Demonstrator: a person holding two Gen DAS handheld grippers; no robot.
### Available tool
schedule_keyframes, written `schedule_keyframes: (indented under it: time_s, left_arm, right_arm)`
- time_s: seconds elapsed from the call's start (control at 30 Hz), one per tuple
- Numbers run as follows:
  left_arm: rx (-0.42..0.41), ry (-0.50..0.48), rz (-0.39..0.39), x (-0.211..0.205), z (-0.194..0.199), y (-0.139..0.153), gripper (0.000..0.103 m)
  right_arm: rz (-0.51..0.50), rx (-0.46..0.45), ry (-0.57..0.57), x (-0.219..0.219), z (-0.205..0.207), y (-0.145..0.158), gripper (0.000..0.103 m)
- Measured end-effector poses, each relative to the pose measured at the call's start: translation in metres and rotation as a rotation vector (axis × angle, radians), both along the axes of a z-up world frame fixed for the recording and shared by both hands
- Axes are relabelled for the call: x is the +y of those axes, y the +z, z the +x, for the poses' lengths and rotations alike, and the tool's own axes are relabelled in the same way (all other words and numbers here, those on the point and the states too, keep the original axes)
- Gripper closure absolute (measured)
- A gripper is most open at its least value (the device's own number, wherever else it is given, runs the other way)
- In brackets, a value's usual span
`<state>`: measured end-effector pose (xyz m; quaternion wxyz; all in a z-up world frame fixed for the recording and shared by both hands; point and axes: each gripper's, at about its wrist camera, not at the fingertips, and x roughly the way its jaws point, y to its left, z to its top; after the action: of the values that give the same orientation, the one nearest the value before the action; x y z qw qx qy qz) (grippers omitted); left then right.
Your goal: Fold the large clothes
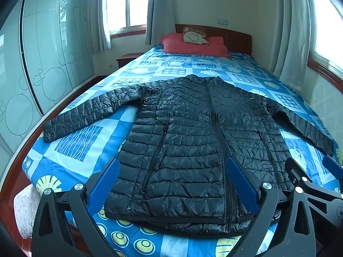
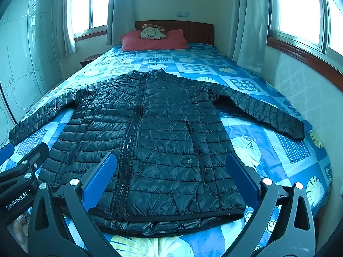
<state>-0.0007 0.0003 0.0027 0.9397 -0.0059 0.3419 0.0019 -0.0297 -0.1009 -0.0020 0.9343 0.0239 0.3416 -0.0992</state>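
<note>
A black quilted puffer jacket point(image 1: 193, 139) point(image 2: 154, 139) lies flat and zipped on the blue patterned bed point(image 1: 70, 141) point(image 2: 268, 141), collar toward the headboard, both sleeves spread out to the sides. My left gripper point(image 1: 171, 165) hovers open above the jacket's hem, over its left half, with nothing between its blue pads point(image 1: 105, 184). My right gripper point(image 2: 171, 160) is open too, above the hem's right half, holding nothing. Each gripper shows at the edge of the other's view: the right gripper point(image 1: 313, 167) and the left gripper point(image 2: 23, 154).
A red pillow point(image 1: 193, 46) point(image 2: 152, 39) and a small cushion point(image 2: 153, 32) sit by the wooden headboard point(image 1: 235, 36). A mirrored wardrobe point(image 1: 53, 42) stands on the left, curtained windows point(image 2: 300, 10) and a wall on the right. A nightstand point(image 1: 128, 59) is beside the bed.
</note>
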Motion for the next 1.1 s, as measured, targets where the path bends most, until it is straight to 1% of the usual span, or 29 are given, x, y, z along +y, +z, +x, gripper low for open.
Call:
schedule_keyframes:
  time_s: [1.1]
  left_arm:
    - [0.006, -0.001, 0.003, 0.002, -0.0018, -0.0073, 0.005]
  right_arm:
    - [0.0, 0.006, 0.0, 0.0014, 0.0015, -0.0034, 0.002]
